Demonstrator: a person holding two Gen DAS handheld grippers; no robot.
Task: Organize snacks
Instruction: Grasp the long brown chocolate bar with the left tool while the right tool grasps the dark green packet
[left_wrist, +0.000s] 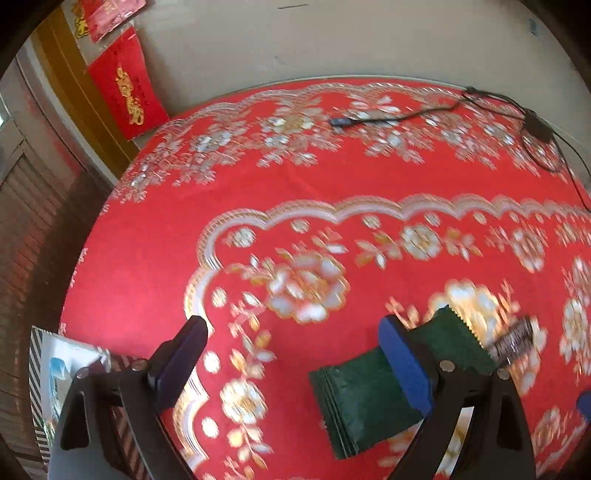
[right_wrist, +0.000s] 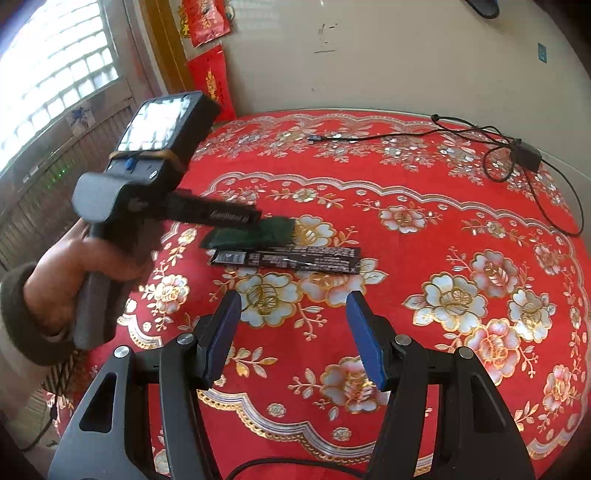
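left gripper (left_wrist: 295, 369) is spread wide, nothing held, green snack pouch (left_wrist: 369, 398) under its right finger. right gripper (right_wrist: 291, 339) is wide too, black snack bar (right_wrist: 288, 260) just ahead on the counter (right_wrist: 424, 258). looks like pickup stage, next is closing on the pouch.

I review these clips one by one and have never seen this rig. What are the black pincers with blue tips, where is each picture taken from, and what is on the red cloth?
No robot arm here: a person carries a hand-held two-finger gripper in each hand, each with a wide-angle camera looking along its fingers.

The left-wrist picture shows the left gripper open, with a dark green snack packet under its right-hand finger; it grips nothing.

The right-wrist picture shows the right gripper open and empty. It also sees the person's left hand holding the other tool.

On the flowered red tablecloth lie the green packet and, beside it, a long black snack bar. A black cable with an adapter lies at the far edge.
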